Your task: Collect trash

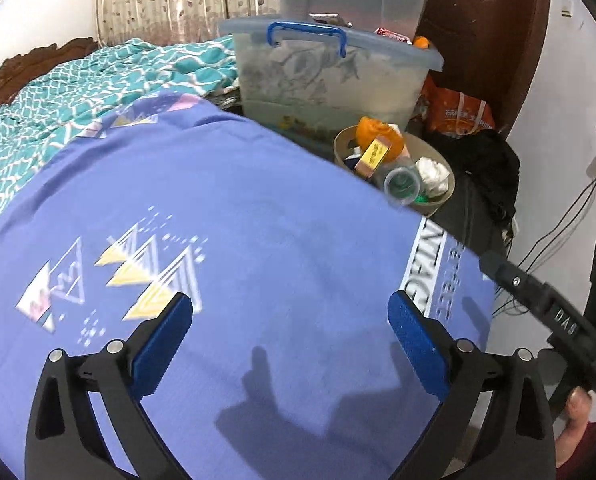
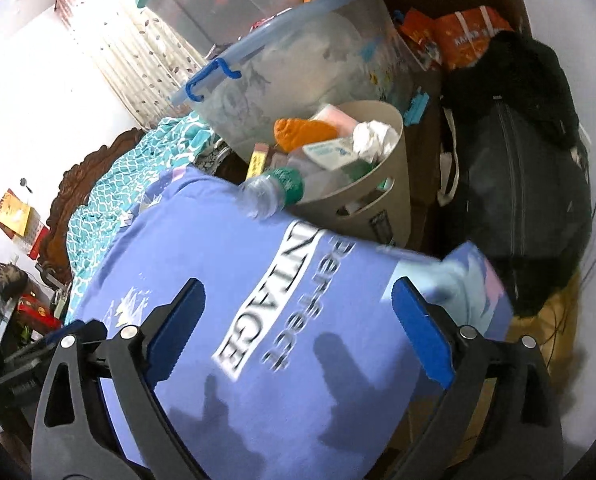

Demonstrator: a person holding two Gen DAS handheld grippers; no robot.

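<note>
Left gripper jaws spread wide, nothing between the ribbed blue pads, over smooth purple printed bedsheet. Right gripper likewise spread and empty. Beyond the sheet's edge, round beige trash basket holds crumpled paper, orange peel and cartons; clear plastic bottle lies against its rim.

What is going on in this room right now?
A person holding a gripper in each hand is collecting trash off a bed. The left gripper and right gripper both hang over the blue bedsheet with jaws wide open and nothing between them. The beige waste basket beside the bed is heaped full, and a clear plastic bottle leans over its rim.
</note>
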